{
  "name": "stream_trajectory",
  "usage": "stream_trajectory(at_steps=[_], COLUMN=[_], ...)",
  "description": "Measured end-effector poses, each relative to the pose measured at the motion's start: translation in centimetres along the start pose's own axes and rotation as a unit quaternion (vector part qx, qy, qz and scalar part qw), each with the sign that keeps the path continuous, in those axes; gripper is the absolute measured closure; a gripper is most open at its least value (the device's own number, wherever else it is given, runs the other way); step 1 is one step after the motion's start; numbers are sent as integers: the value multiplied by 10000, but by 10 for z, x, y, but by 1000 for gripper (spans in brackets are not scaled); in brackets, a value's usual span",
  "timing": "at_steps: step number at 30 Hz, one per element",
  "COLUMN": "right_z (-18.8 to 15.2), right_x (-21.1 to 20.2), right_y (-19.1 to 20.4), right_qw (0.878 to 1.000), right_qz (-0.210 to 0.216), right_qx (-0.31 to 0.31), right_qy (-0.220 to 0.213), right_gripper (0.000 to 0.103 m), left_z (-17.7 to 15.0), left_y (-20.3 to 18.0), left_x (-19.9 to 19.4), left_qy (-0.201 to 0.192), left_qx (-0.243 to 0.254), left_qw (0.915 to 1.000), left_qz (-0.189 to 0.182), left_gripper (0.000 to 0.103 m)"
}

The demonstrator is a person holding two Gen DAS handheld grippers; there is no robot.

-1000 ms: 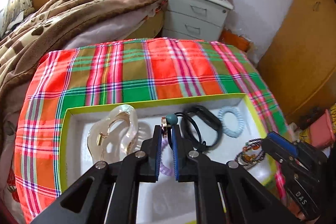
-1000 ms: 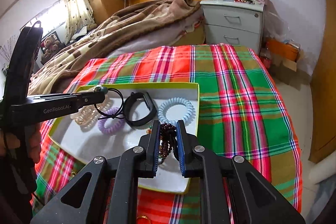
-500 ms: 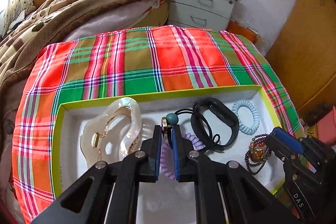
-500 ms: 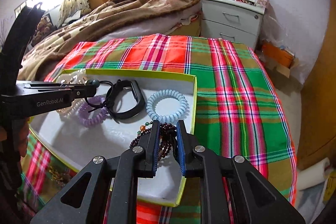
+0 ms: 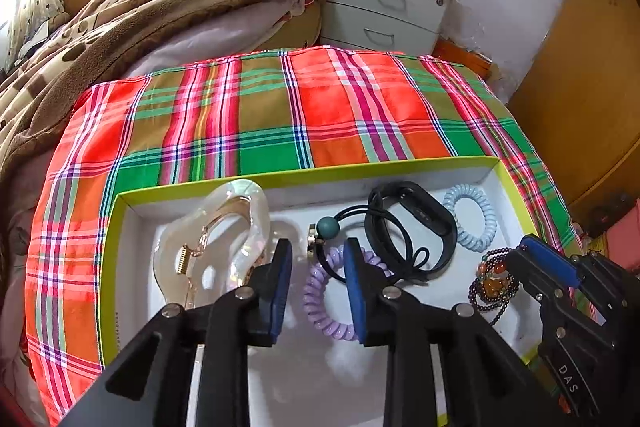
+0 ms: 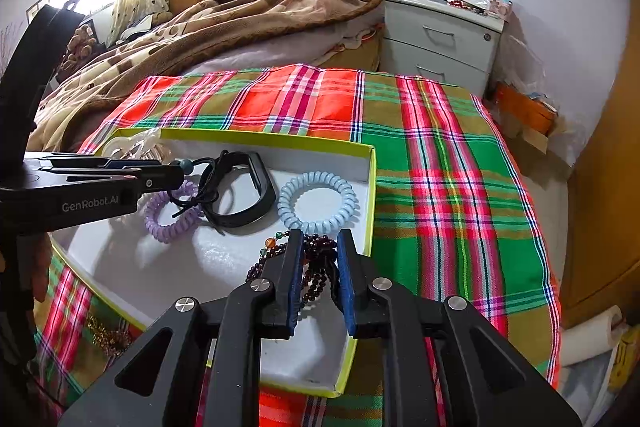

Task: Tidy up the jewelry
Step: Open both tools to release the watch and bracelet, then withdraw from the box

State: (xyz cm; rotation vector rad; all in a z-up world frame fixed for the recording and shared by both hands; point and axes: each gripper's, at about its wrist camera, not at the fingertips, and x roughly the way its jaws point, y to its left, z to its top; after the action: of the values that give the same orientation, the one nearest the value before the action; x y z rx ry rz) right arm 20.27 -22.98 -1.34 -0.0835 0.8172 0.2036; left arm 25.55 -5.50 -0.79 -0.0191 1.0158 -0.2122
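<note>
Jaws of left gripper (image 5: 314, 277) just opened, dropping black hair tie (image 5: 370, 241) in tray (image 5: 400, 167); right gripper (image 6: 318, 267) loosening around bead bracelet (image 6: 316, 263).

Cloth (image 5: 280, 115) plaid: red, green, olive. Box (image 5: 400, 169) lime-rimmed, white inside. Coil ties lilac (image 5: 320, 307) and pale blue (image 5: 472, 219); band (image 5: 424, 211) black; beads (image 6: 316, 251) dark garnet.
</note>
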Motion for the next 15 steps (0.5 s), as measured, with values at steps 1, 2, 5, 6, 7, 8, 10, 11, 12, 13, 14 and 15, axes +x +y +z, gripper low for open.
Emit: stream_trajectory(at_steps=[1, 2, 5, 6, 7, 8, 10, 11, 12, 13, 14, 15], right_z=[0, 0, 1, 2, 2, 2, 1, 1, 0, 0, -1, -1], right_x=[0, -1, -4, -6, -7, -8, -10, -12, -14, -16, -19, -21], right_y=[0, 0, -1, -1, -1, -2, -2, -2, -2, -2, -2, -1], right_qw=[10000, 10000, 9999, 9999, 9999, 9999, 9998, 9998, 9997, 9997, 9996, 9996], right_qz=[-17, -34, -20, -20, -27, -37, -56, -50, -47, -49, -47, -32], right_qx=[9, 21, 78, 86, 91, 96, 121, 136, 139, 140, 144, 146], right_qy=[-7, -26, -69, -100, -119, -130, -146, -160, -177, -201, -232, -249], right_gripper=[83, 81, 79, 79, 79, 79, 79, 79, 79, 79, 79, 79], left_z=[0, 0, -1, -1, -1, -1, -2, -3, -4, -6, -8, -10], left_y=[0, 0, -1, -2, -2, -3, -2, -2, -3, -3, -3, -4], left_x=[0, -1, -5, -7, -9, -10, -13, -15, -18, -21, -25, -27], left_qy=[-1, -12, -54, -74, -84, -92, -102, -123, -153, -177, -193, -203], left_qx=[-7, -17, 5, 23, 32, 33, 3, 5, 32, 49, 54, 64], left_qw=[10000, 10000, 10000, 10000, 9999, 9999, 9999, 9999, 9998, 9998, 9997, 9996], left_qz=[-15, -35, -26, -38, -53, -60, -65, -76, -95, -117, -145, -169], left_gripper=[72, 69, 68, 67, 67, 66, 66, 66, 65, 65, 63, 63])
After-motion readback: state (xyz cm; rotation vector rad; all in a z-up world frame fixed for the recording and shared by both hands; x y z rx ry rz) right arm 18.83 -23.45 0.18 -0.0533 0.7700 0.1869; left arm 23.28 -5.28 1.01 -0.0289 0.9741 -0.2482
